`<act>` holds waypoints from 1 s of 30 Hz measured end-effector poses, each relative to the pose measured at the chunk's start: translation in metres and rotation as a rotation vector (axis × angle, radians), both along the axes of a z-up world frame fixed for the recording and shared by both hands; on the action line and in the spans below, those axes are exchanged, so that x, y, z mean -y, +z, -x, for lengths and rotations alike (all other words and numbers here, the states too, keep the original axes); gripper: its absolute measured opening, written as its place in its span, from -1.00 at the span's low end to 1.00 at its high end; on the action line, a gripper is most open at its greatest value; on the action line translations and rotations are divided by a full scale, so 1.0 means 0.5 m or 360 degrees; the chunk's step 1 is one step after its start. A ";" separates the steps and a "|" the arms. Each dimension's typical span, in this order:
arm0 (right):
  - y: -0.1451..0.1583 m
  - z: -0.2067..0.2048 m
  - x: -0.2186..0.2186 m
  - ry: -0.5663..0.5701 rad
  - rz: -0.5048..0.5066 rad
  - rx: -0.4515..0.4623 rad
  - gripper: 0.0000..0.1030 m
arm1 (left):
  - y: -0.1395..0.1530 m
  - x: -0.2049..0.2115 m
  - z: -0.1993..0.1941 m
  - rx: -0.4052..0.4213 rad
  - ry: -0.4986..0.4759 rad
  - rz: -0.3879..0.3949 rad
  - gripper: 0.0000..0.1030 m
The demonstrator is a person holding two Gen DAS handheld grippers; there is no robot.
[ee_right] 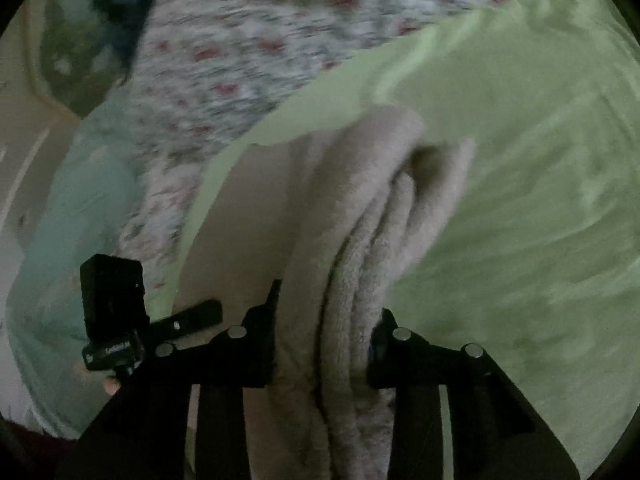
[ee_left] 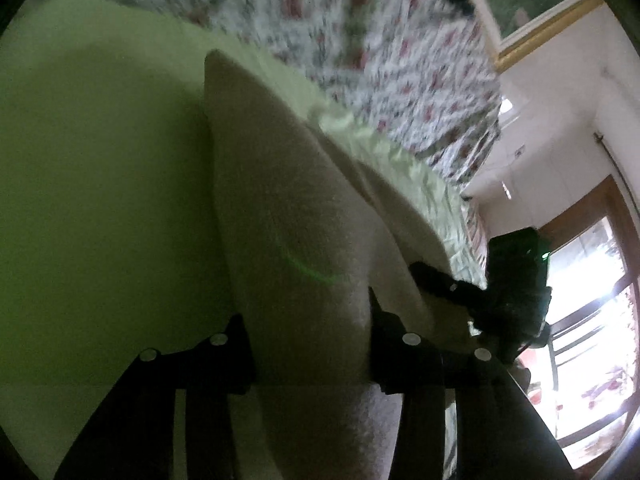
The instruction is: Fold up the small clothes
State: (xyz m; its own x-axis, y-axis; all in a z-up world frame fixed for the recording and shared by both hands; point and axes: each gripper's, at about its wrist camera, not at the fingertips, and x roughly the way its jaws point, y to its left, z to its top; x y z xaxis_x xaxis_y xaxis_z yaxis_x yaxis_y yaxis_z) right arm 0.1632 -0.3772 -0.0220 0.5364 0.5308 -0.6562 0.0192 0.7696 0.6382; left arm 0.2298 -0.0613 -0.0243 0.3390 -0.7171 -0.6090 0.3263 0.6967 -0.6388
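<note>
A beige fleecy garment (ee_left: 288,208) hangs folded over itself above a light green sheet (ee_left: 100,180). My left gripper (ee_left: 312,356) is shut on one end of it; the cloth fills the gap between the fingers. My right gripper (ee_right: 324,344) is shut on the other end, where several layers of the beige garment (ee_right: 360,220) bunch between the fingers. In the left wrist view the right gripper (ee_left: 512,292) shows at the right, gripping the cloth edge. In the right wrist view the left gripper (ee_right: 120,312) shows at lower left.
A floral bedspread (ee_left: 360,40) lies beyond the green sheet (ee_right: 520,200). A pale teal cloth (ee_right: 68,220) lies at the left of the right wrist view. A window (ee_left: 592,320) and a gilt picture frame (ee_left: 540,24) are at the right.
</note>
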 end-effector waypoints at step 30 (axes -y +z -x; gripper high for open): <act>-0.034 -0.061 -0.280 0.0090 0.0148 -0.0009 -0.24 | -0.030 -0.275 0.162 0.0084 0.0350 -0.0470 0.41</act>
